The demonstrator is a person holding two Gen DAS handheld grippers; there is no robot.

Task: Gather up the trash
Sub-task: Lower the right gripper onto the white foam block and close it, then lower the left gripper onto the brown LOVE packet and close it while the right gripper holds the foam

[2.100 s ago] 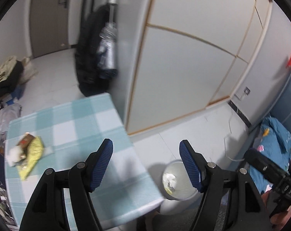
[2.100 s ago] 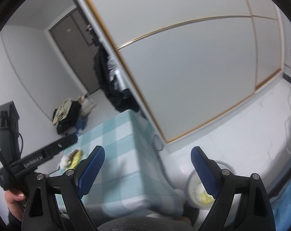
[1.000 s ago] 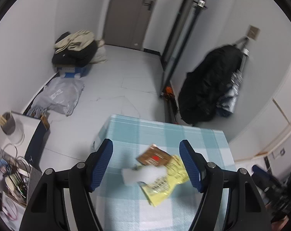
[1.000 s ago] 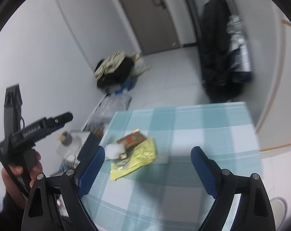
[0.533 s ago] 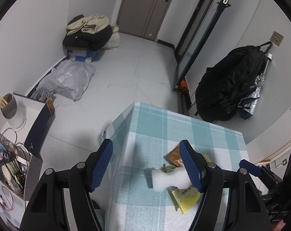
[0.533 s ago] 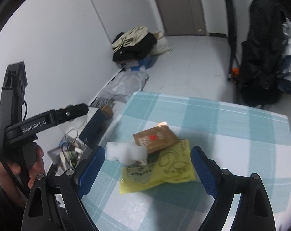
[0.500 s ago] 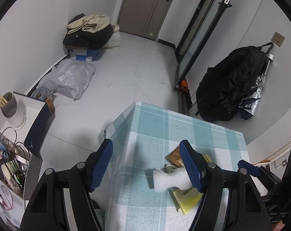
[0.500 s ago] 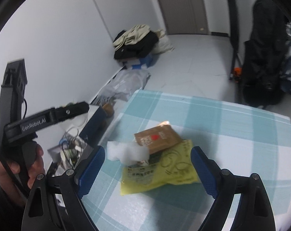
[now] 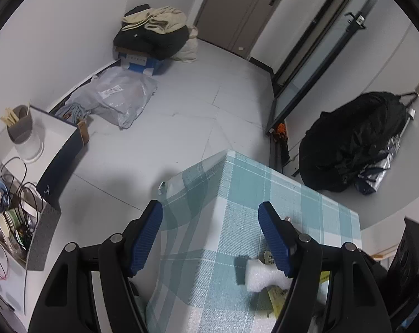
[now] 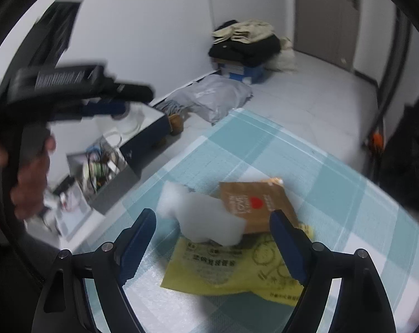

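Trash pile (image 10: 237,233) lies between the closing right tongs (image 10: 213,242), untouched.

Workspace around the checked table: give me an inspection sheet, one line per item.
Surface: table under a teal-and-white checked cloth.
Job's things: white foam piece, brown packet and yellow wrapper, overlapping in one pile.
Clutter: open box of oddments on the floor.
Grippers: left gripper open, empty; right gripper closing, jaws either side of the pile, not touching.
Cables: loose wires by the box.
Surroundings: clothes heap, black bag, door.
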